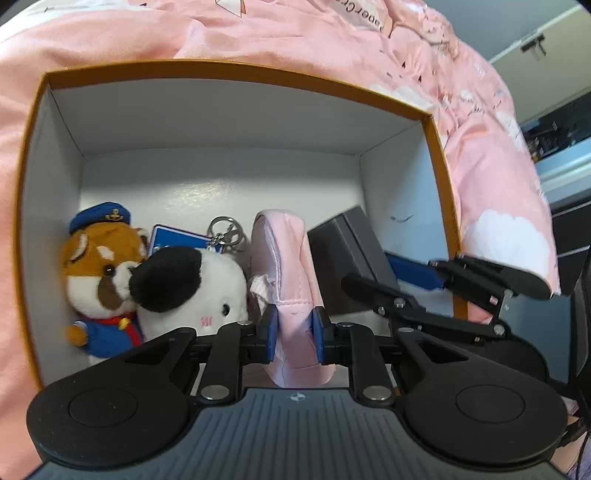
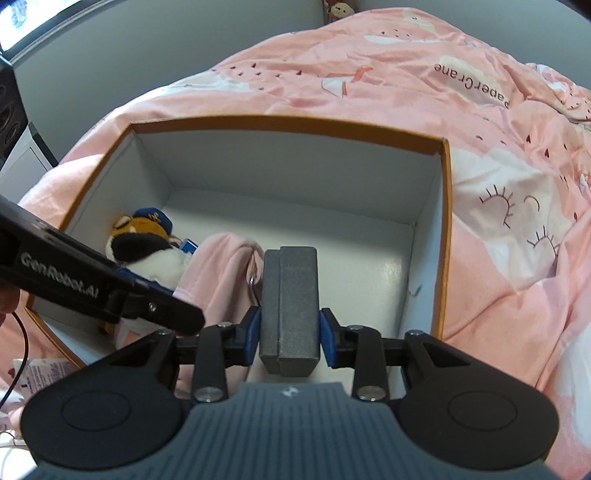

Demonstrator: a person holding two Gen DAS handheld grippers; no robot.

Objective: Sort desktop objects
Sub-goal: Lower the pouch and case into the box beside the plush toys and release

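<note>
One box (image 1: pixel 236 110), orange rim, white inside, sitting on a pink quilt (image 1: pixel 295 33). Inside, from the left wrist view: two plushies at 9 o'clock, a capped red panda (image 1: pixel 99 273) against the left wall and a black-and-white one (image 1: pixel 192 288) pressed to its right. Behind them at 11, a blue tag (image 1: pixel 177 236) and a bunch of key rings (image 1: pixel 227 230) (count of rings hard to make out). Centre, one pink pouch (image 1: pixel 288 266), standing on edge. At 3 o'clock, one grey case (image 1: pixel 347 254), tilted.

Left gripper (image 1: pixel 294 332) clenched on the pouch's near end, blue pads pressing both sides. Right gripper (image 2: pixel 290 339) clamped on the grey case (image 2: pixel 291 295), pads flat against both faces, case upright over the box floor near the front wall.

Hidden bits: pouch's lower end cut off behind the left gripper body; panda's legs lost behind the same. In the right wrist view the left gripper's arm crosses at 9 and covers most of the plushies; blue tag only a corner there. Whether the case touches the floor: cannot tell.
</note>
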